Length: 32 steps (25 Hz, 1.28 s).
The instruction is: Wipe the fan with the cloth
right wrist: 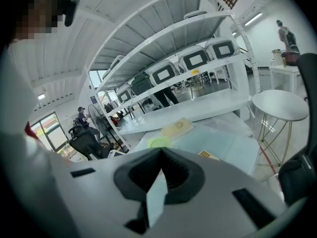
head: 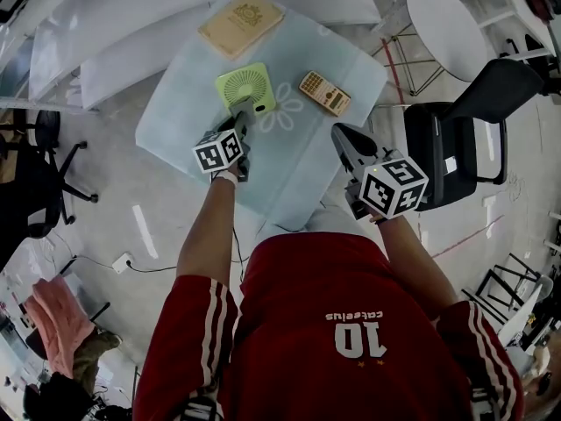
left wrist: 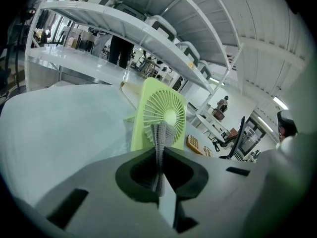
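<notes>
Hand-held grippers, two, one in each of my hands.

Left hand-held gripper (head: pixel 238 123): I am pressing its jaws together on one grey knitted cloth (left wrist: pixel 159 138), which is standing up out of the pinch as a narrow folded strip. I am holding it right in front of the fan's grille; I cannot tell whether cloth and grille are touching.

Right hand-held gripper (head: pixel 340 133): I am keeping its jaws pressed together with nothing between them, holding it above the near right edge of the surface (head: pixel 175 121), well apart from the fan.

Fan (head: pixel 245 88), one: pale green, square frame, round grille, standing upright near the middle of the surface and facing my left hand-held gripper.

Calculator (head: pixel 325 93), one: tan, lying flat just to the right of the fan.

Board (head: pixel 240 23), one: flat, tan, bearing an emblem, lying at the far edge of the surface beyond the fan.

Chair (head: pixel 473 139), one: black, standing on the floor to my right.
</notes>
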Each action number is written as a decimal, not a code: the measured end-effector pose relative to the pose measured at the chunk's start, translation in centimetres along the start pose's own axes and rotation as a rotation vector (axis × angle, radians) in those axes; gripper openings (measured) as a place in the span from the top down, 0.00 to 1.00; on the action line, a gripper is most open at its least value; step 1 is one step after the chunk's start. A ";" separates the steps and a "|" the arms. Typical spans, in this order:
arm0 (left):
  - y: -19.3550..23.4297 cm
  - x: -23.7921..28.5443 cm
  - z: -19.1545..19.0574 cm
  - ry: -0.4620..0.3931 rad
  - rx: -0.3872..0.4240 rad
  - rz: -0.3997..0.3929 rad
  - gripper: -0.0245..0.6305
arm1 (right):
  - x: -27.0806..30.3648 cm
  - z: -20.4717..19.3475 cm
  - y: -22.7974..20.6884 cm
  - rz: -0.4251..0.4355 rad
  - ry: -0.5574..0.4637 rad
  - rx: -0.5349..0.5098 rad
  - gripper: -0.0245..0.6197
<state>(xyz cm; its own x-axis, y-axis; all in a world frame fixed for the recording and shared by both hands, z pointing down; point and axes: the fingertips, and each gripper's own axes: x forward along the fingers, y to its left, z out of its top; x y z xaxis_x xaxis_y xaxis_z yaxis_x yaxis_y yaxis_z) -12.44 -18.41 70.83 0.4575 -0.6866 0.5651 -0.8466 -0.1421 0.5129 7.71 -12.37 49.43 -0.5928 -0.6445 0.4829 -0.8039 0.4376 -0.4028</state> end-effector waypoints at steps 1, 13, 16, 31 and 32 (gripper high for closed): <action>0.2 -0.1 0.0 0.000 -0.002 0.002 0.93 | 0.1 0.0 0.1 0.001 0.002 -0.001 0.95; 1.8 -1.3 0.3 -0.012 -0.014 0.025 0.93 | 0.8 0.1 1.3 0.018 0.012 -0.016 0.95; 2.1 -1.6 0.4 -0.018 -0.015 0.029 0.93 | 0.9 0.1 1.6 0.021 0.014 -0.018 0.95; 3.8 -3.2 0.7 -0.034 -0.023 0.063 0.93 | 1.1 -0.1 2.5 0.035 0.019 -0.027 0.95; 3.9 -3.2 0.7 -0.035 -0.025 0.064 0.93 | 1.1 -0.2 2.6 0.035 0.019 -0.027 0.95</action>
<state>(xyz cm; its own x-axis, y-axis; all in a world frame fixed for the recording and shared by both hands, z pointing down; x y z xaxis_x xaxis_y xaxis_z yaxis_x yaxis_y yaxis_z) -17.39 -17.24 70.52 0.3923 -0.7181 0.5749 -0.8669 -0.0796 0.4922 5.00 -11.84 49.06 -0.6209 -0.6166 0.4841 -0.7838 0.4765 -0.3984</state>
